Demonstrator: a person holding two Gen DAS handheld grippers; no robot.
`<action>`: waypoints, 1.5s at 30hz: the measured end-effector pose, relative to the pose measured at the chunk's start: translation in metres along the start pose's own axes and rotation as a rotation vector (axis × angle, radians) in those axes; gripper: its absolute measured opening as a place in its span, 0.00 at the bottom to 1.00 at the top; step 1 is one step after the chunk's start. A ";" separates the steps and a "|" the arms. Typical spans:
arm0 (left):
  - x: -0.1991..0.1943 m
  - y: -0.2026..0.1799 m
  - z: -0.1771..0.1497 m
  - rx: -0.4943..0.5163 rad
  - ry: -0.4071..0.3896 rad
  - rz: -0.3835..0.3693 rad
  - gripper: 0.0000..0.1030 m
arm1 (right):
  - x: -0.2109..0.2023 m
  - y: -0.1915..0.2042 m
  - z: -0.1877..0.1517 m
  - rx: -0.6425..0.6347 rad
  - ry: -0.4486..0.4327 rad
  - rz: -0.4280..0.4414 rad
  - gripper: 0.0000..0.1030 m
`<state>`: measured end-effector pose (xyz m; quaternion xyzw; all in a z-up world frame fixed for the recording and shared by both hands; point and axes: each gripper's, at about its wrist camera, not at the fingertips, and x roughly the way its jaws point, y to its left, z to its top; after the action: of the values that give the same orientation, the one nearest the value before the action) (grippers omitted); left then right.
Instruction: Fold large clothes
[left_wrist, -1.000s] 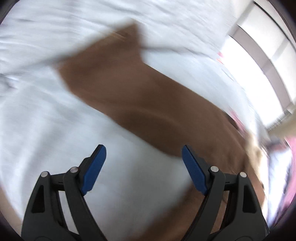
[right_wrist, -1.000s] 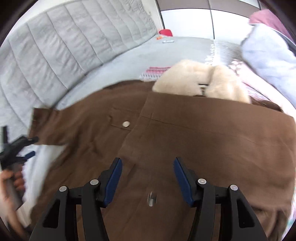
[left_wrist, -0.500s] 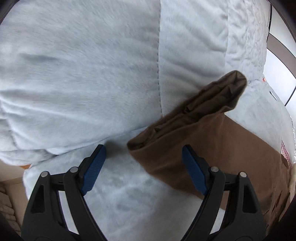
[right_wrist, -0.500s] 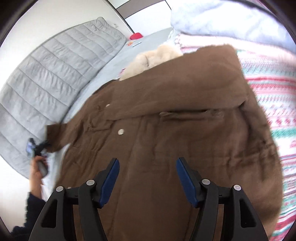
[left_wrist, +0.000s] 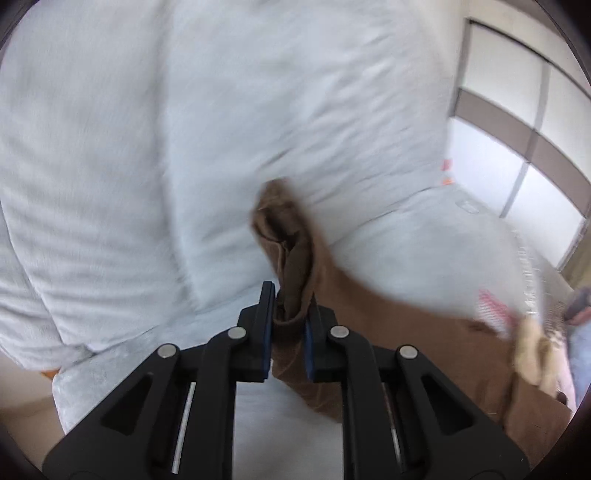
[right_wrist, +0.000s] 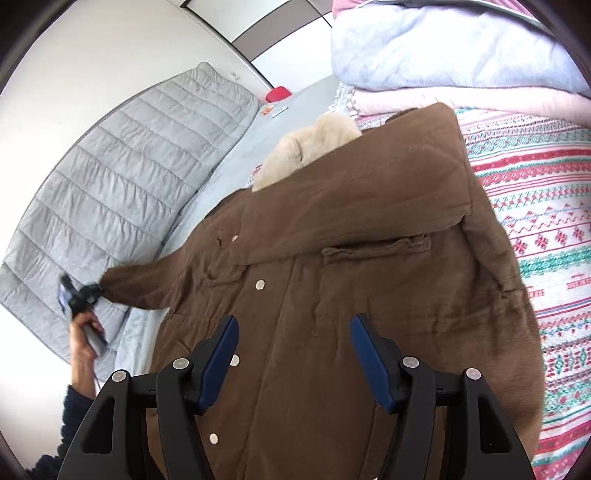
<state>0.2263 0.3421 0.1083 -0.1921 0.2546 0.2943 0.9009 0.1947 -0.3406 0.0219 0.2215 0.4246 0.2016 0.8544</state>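
A large brown coat (right_wrist: 351, 266) with a cream fleece collar (right_wrist: 310, 144) lies spread on the bed, front up, one sleeve folded across its chest. My left gripper (left_wrist: 289, 314) is shut on the cuff of the other sleeve (left_wrist: 291, 251), which stretches out toward the grey headboard; the right wrist view shows that gripper (right_wrist: 96, 291) pinching the sleeve end (right_wrist: 133, 284). My right gripper (right_wrist: 293, 354) is open and empty, hovering above the coat's lower front by the snap buttons.
A grey quilted headboard (right_wrist: 122, 177) runs along the left. A patterned red, green and white blanket (right_wrist: 546, 229) lies under the coat on the right. Folded pale bedding (right_wrist: 443, 59) is stacked at the far end. A red object (right_wrist: 277, 94) sits in the far corner.
My left gripper has closed on the sleeve cuff, which lay between its open fingers before. My right gripper has swung over the coat's right side and stays open.
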 end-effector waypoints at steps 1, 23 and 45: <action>-0.009 -0.018 0.006 0.024 -0.016 -0.024 0.14 | -0.002 -0.001 0.001 0.000 -0.004 -0.002 0.63; -0.124 -0.399 -0.146 0.559 0.041 -0.728 0.06 | -0.031 -0.072 0.014 0.201 -0.059 -0.124 0.63; -0.028 -0.432 -0.291 0.850 0.403 -0.353 0.65 | -0.028 -0.079 0.011 0.233 -0.004 -0.121 0.63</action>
<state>0.3779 -0.1398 -0.0225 0.0988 0.4846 -0.0354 0.8684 0.2005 -0.4225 0.0017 0.2934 0.4560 0.0986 0.8344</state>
